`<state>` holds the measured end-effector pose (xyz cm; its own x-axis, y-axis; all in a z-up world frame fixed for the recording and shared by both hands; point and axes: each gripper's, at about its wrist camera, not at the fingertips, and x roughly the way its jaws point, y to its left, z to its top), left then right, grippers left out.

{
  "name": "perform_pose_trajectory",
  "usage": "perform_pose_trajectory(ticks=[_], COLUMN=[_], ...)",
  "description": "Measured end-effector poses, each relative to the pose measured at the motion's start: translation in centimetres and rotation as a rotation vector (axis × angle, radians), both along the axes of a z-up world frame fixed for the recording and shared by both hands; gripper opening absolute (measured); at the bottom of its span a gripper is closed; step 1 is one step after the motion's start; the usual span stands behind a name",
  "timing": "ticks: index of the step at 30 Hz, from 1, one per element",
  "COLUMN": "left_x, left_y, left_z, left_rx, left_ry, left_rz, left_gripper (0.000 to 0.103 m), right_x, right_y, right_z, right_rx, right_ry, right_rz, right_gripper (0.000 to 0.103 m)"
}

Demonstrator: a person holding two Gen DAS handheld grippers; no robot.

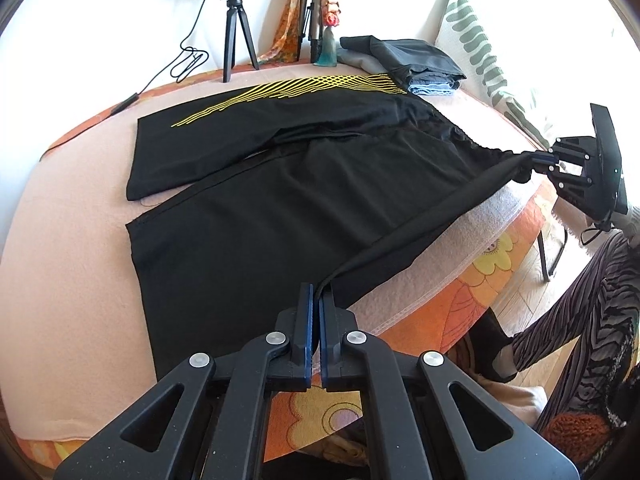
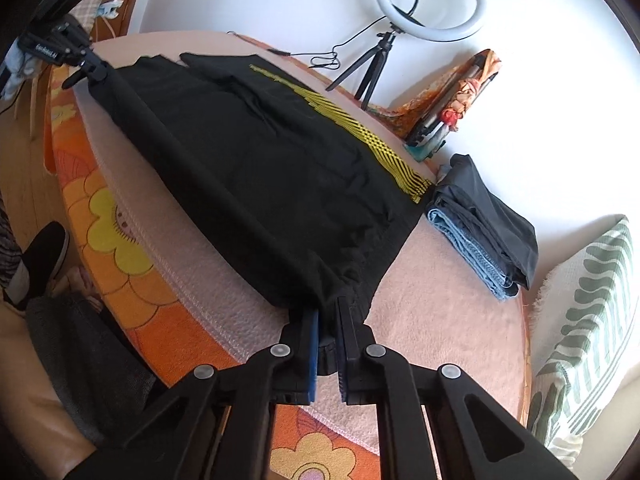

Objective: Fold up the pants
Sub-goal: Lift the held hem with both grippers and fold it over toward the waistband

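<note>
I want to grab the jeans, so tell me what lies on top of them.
A folded dark garment lies on the jeans, leaving only their folded edges visible. Whether anything lies between them is hidden.

Left gripper and right gripper both point downward, jaws clamped on black fabric
</note>
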<state>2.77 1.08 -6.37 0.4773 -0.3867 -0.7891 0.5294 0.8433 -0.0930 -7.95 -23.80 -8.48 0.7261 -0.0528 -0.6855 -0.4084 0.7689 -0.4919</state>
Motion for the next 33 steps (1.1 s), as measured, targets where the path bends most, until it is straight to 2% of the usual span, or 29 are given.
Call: perform_pose_trajectory(ticks=[3,5,6,7,9,11,13,17,23,28,33], left_x=[0.3,0.4,0.3,0.3,0.2,0.1,0.1,-0.2,1.1,3.5,7.1], left_y=[-0.1,-0.3,-0.4,-0.3,0.0,0.5,1.2,1.9,2.9,3.2,3.6], left_z=[-0.1,-0.2,-0.4,-0.7,-1.4,-1.9,-2.0,-1.0,2.7,6.0,7.7], left_rx=[0.005,0.047,0.061,0.075,0.108,0.113,0.096,0.067,0.000,-0.027,-0.056], left_ry=[0.022,0.009,0.014,0.024,0.041,0.059,0.075,0.017,-0.098,-0.173,-0.200], left_rz=[-0.025,-0.027,-0.032,-0.032,-0.025,-0.016,-0.004,0.028,0.077,0.085,0.107], left_gripper=[0.001,0.002,0.003,0.010,0.013,0.013,0.002,0.001,0.000,0.000,0.000], right_x=[0.6,1.1,1.3,1.4,1.5,1.5,1.5,1.3,2.1,3.9,6.4], right_y=[-0.1,0.0,0.0,0.1,0.3,0.2,0.3,0.2,0.1,0.2,0.6], right_z=[1.3,1.6,1.6,1.7,1.7,1.7,1.7,2.1,4.0,6.1,8.9], right_rx=[0.032,0.036,0.038,0.041,0.044,0.047,0.053,0.067,0.105,0.092,0.062], right_ry=[-0.033,-0.039,-0.041,-0.042,-0.042,-0.041,-0.039,-0.054,-0.094,-0.126,-0.155], right_rz=[-0.017,-0.028,-0.031,-0.033,-0.032,-0.032,-0.035,-0.038,-0.075,-0.089,-0.084], right_gripper=[0.001,0.001,0.000,0.000,0.000,0.000,0.000,0.000,0.000,0.000,0.000])
